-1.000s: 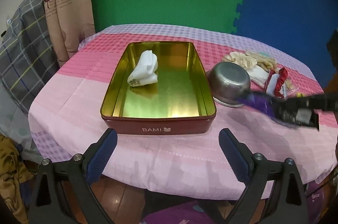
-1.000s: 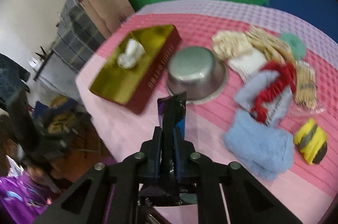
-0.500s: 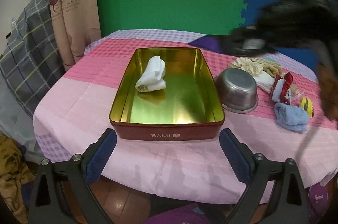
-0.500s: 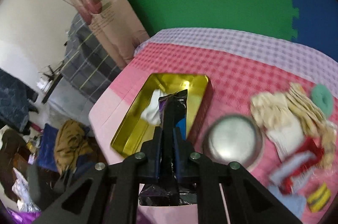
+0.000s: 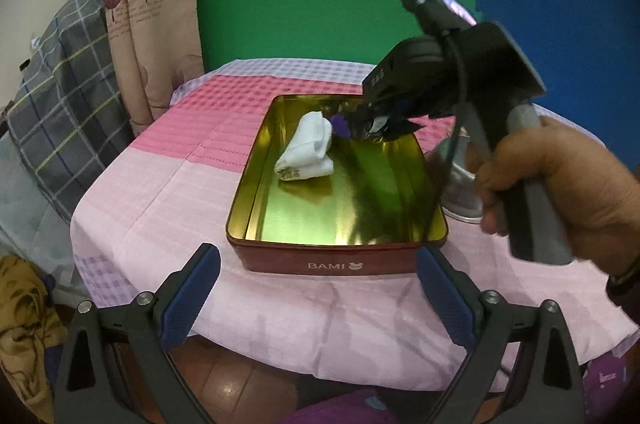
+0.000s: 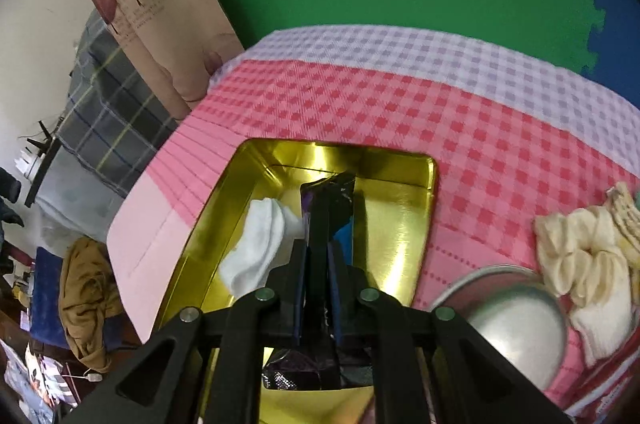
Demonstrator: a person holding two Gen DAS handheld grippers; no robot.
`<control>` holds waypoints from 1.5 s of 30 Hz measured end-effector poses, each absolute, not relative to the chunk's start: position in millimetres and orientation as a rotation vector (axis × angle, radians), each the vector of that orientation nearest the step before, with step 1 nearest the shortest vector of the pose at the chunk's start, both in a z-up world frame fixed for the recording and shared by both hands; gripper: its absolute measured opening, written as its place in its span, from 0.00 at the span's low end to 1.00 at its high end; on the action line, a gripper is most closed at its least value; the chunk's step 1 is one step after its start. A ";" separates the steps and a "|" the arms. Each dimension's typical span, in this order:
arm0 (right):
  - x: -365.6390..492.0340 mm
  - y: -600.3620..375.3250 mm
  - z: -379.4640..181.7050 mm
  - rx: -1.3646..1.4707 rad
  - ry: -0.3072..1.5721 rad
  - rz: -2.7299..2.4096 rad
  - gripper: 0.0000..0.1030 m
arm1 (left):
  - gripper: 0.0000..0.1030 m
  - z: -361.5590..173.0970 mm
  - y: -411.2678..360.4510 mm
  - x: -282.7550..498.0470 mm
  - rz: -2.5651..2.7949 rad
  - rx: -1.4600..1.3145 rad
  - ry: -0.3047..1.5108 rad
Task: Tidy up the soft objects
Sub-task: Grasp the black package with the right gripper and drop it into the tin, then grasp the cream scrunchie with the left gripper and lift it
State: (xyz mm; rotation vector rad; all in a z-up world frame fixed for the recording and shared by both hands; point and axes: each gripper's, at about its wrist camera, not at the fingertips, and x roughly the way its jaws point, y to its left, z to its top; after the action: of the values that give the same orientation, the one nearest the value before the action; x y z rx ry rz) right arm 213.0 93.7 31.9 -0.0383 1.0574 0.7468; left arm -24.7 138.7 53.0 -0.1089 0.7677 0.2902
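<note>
Since a second ago the right tongs [image 6: 318,240] have swung in from beside the steel bowl [image 6: 516,320] to a spot over the far end of the gold-lined tin [image 5: 240,208], carrying their load along, while the left tongs [image 5: 316,300] have barely shifted. A person's right hand [image 5: 560,192] wraps the grey handle, and the right tongs angle steeply down into the tin, clenched on a dark purple-and-black foil packet [image 6: 332,192] pinched flat between the pads; the packet's free end sticks out past the tips, above the tin's floor, and whether it touches the floor cannot be told. The left tongs hang released at the near edge of the tabletop [image 5: 160,192], blue pads [image 5: 192,296] wide apart with nothing between them, and the red front wall of the tin, lettered BAMI, sits just beyond the gap. Inside the tin, a folded white sock [image 5: 310,148] lies just left of the right tongs' tips, close beside the packet; the remaining gold floor is bare. To the right of the right tongs, outside the tin, the steel bowl stands upside down on the pink checked cloth, and beyond it lies a heap of cream and white soft pieces [image 6: 580,264].
</note>
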 end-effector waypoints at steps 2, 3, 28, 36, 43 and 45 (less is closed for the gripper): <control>215.0 102.8 25.3 -0.048 1.067 0.736 0.10 | 0.94 52.2 142.5 -24.1 0.295 -0.123 0.772; 215.2 105.9 22.7 -0.046 1.074 0.735 0.10 | 0.94 51.9 143.9 -23.8 0.298 -0.127 0.774; 116.9 -55.2 67.3 -0.003 0.697 0.645 0.51 | 1.00 46.2 111.7 -24.4 0.188 -0.023 0.776; 104.2 -247.6 39.5 -0.039 0.703 0.224 0.56 | 1.00 50.8 52.2 -25.9 -0.175 0.011 0.805; 118.1 -363.8 19.7 0.089 0.727 0.027 0.56 | 0.99 94.3 9.0 20.0 -0.993 -0.188 0.869; 118.3 -373.1 18.3 0.093 0.713 -0.002 0.56 | 0.99 108.1 3.7 43.5 -0.963 -0.161 0.852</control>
State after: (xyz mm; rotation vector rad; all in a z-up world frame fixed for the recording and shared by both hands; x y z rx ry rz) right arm 118.3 -373.1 18.3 0.0933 0.7135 -0.0023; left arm 43.5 3.7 108.1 -0.1614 0.8524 -0.9633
